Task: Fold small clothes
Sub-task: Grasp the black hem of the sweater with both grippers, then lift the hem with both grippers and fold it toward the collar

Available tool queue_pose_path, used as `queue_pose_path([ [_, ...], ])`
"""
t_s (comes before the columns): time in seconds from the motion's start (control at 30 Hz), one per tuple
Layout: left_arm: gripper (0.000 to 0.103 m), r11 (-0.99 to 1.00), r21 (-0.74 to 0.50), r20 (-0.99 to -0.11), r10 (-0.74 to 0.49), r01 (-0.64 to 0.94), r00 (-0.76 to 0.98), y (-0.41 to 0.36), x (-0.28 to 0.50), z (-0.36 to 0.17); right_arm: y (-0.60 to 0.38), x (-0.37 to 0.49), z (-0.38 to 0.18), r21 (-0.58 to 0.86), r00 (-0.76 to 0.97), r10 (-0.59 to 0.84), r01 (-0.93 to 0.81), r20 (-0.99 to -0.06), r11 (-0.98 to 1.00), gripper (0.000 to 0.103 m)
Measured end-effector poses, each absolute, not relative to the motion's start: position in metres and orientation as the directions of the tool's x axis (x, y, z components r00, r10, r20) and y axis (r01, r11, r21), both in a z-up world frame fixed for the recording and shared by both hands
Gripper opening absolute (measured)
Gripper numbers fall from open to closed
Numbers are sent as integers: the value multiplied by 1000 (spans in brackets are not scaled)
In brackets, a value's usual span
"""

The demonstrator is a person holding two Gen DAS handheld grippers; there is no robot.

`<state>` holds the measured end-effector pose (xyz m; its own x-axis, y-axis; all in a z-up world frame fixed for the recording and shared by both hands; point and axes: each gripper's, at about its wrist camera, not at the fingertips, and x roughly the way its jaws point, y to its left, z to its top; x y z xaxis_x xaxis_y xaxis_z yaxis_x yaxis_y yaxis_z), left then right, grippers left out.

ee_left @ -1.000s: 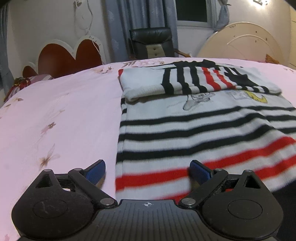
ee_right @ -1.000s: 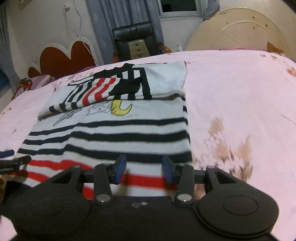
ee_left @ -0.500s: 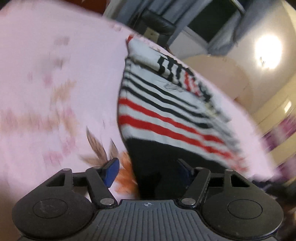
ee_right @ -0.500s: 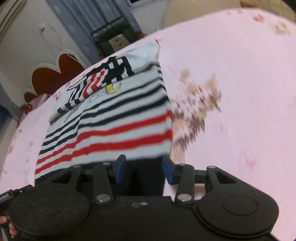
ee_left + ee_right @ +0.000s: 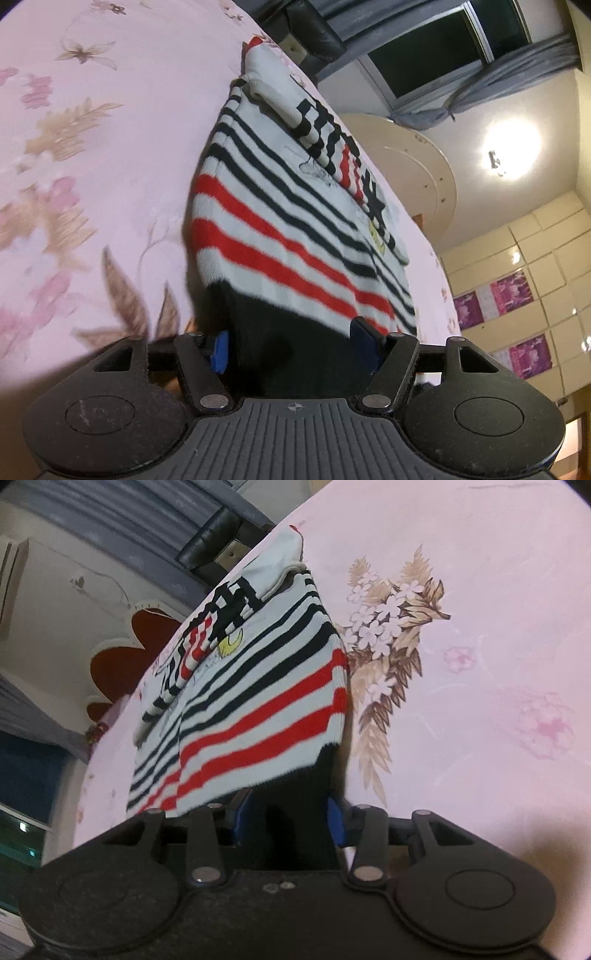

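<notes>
Left wrist view: my left claw [image 5: 293, 345] sits at the 6 o'clock edge. Its two blue pads stand at a middling width, with the black hem of the striped sweater [image 5: 280, 221] filling the gap between them and touching both, so I am holding that hem. From the claw the sweater stretches away toward 12 o'clock in red, black and white bands. Its upper part is folded back over itself at the far end. It lies on a pink floral bedsheet [image 5: 110, 147], which fills the picture from 7 to 11 o'clock. A ceiling lamp [image 5: 511, 147] glows at 2 o'clock and a dark window [image 5: 443, 40] is at 1 o'clock.

Right wrist view: my right claw [image 5: 289, 818] is also at 6 o'clock, with its pads set narrower. They are closing on the other corner of the same black hem, which is packed between them. The sweater [image 5: 258, 686] runs off toward 11 o'clock, and its near edge is raised off the sheet [image 5: 480, 627], with shadow beneath. The sheet spreads from 12 to 4 o'clock. A red headboard [image 5: 147, 635] shows at 10 o'clock.
</notes>
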<state>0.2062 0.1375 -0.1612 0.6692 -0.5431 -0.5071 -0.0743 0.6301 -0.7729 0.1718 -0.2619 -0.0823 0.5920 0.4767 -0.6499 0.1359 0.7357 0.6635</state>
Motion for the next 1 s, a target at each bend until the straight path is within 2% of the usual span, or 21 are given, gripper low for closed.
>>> queue_pose_path([
  [0.37,66,653,-755,-512,-534,-56,672,131,210,-159,-279,181,-82,641,649,399,180,-648,746,39],
  [0.63,64,690,-724,-526,-528,-25,667,124,201,-157,-255,176,-82,639,536,512,67,-671,767,41],
  [0.67,59,702,-712,-530,-536,-2,657,123,202,-157,-250,171,-82,628,532,514,45,-673,777,41],
  [0.73,35,715,-699,-553,-527,-15,646,125,207,-159,-244,169,-80,580,553,458,56,-696,813,21],
  [0.77,5,716,-696,-577,-520,-46,630,129,212,-161,-242,172,-79,538,553,410,83,-725,839,5],
  [0.83,5,725,-686,-586,-502,-60,636,133,214,-161,-238,176,-75,535,565,399,90,-722,840,6],
  [0.9,5,706,-707,-529,-501,-30,685,136,202,-149,-234,176,-63,525,592,389,68,-706,848,6],
  [1.0,5,648,-761,-432,-497,-9,752,146,180,-139,-240,163,-38,569,658,427,2,-620,823,6],
])
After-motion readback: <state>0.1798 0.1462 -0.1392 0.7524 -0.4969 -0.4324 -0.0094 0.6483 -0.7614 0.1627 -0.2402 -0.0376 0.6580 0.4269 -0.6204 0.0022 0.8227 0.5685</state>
